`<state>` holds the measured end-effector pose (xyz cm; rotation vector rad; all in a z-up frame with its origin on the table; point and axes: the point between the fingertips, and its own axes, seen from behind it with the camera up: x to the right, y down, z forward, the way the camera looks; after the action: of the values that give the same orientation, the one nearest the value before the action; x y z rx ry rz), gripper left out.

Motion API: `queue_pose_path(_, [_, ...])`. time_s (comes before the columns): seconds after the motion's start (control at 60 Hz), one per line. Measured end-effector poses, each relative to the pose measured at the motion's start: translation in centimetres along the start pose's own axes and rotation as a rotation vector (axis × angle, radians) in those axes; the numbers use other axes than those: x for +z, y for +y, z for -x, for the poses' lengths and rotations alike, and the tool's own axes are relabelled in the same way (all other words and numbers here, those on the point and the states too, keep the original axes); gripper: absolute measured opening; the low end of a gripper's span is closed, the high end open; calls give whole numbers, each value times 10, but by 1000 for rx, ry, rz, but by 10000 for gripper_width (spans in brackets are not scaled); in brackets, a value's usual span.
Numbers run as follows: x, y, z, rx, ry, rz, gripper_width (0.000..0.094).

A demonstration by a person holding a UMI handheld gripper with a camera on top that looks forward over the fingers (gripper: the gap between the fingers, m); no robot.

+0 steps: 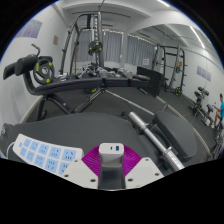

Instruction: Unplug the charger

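A white charger block (111, 150) with a small blue port on its face sits between my gripper's (112, 156) magenta pads (92, 157), and both fingers press on its sides. It is held up, clear of the white power strip (45, 154) with pale blue sockets that lies just left of the fingers on the dark floor. No cable shows on the charger. Whatever is below the charger is hidden by the fingers.
This is a gym room. A metal barbell (152, 133) lies on the floor ahead right of the fingers. A black weight bench (85, 90) and racks stand beyond. An exercise machine (35, 68) is at the far left. A person (205, 103) stands at the far right.
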<state>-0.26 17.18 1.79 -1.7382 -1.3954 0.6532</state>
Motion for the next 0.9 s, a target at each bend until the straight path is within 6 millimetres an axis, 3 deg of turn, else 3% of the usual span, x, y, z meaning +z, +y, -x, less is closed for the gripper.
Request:
queue_pose_path(0.167, [14,33,5,-26,-36,74,367])
queue_pose_path(0.183, [15,35,7,-25,-44,81,407])
queue_pose_path(0.233, [13,38,10,-19,-59,94,686])
queue_pose_path(0.3, [6,33,-1,-38,-12,80,872])
queue_pose_path(0.417, [-31,12,0,-52,-33,22,857])
queue_pose_path(0.5, [-84,-6,-1,-41,-44,-15,857])
queue_pose_path(0.633, [-192,-18,-1,-29,-55,-38,856])
queue_pose_path(0.783, [-309,-14,16,-24,-108,-59,857])
queue_pose_path(0.9, [-375,-7,33,-30,-161,-93,857])
